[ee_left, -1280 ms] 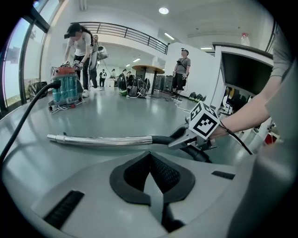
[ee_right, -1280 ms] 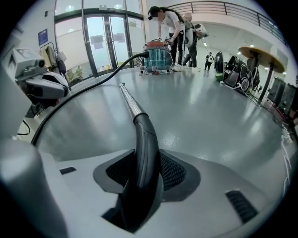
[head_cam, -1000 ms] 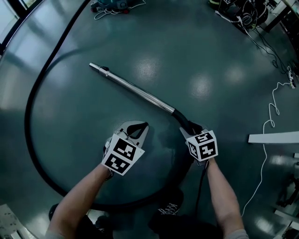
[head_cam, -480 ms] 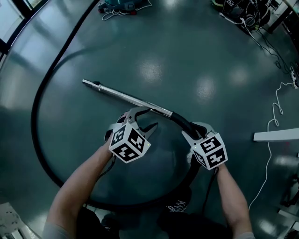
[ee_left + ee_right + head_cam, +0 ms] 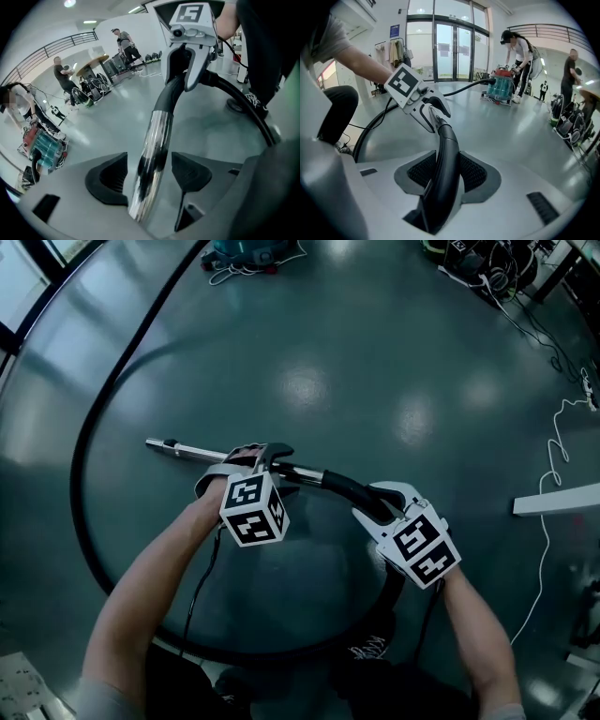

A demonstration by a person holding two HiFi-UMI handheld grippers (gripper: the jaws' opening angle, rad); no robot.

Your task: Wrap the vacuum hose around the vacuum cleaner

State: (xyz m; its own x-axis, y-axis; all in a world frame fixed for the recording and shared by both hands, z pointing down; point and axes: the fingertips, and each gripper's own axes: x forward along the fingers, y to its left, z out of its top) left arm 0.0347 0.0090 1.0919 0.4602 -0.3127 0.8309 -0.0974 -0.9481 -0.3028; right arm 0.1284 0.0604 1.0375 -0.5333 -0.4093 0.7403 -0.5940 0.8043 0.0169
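The shiny chrome metal wand tube (image 5: 187,449) is held off the glossy dark grey-green floor (image 5: 375,352), roughly level across the middle of the head view. It joins a black curved plastic handle (image 5: 342,488) at its right end. From there the long black ribbed vacuum hose (image 5: 75,502) drops to the floor, sweeps in a wide loop near the person's feet, and runs up the left side towards the teal canister vacuum cleaner (image 5: 500,88) far across the floor. The left gripper (image 5: 150,176) has just been opening its jaws; they stand apart with the chrome tube between them, pads clear. The right gripper (image 5: 445,171) jaws clamp the black handle.
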